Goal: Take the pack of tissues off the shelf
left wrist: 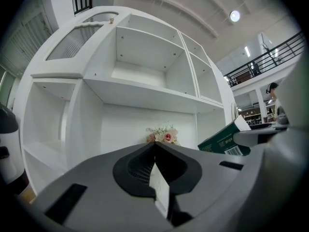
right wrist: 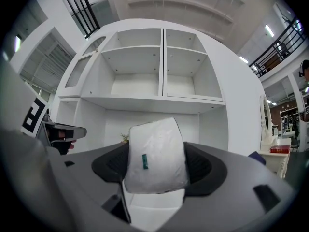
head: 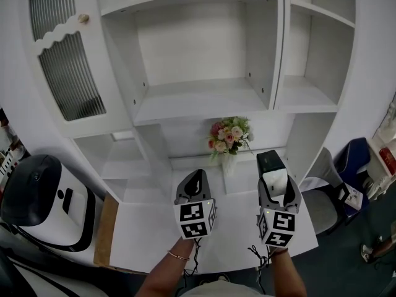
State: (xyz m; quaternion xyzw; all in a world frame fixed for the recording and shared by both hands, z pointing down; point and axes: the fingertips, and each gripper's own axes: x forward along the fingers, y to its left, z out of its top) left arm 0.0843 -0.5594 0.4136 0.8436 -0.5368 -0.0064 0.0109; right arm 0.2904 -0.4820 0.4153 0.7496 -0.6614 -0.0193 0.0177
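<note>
The pack of tissues [head: 272, 169], dark green with a white plastic end, sits between the jaws of my right gripper [head: 274, 187], which is shut on it. In the right gripper view the white end of the pack [right wrist: 155, 156] fills the gap between the pads. The pack is held in front of the white shelf unit [head: 204, 98], above the white table [head: 148, 228]. My left gripper [head: 197, 181] hangs beside it on the left, shut with nothing in it. The left gripper view shows its jaws met, with the green pack [left wrist: 224, 141] off to the right.
A bunch of pink flowers [head: 229, 135] stands in the low shelf bay just beyond the grippers. A ribbed-glass cabinet door [head: 65, 48] stands at the upper left. A white and black machine [head: 43, 200] is at the table's left, and a blue chair [head: 349, 159] at the right.
</note>
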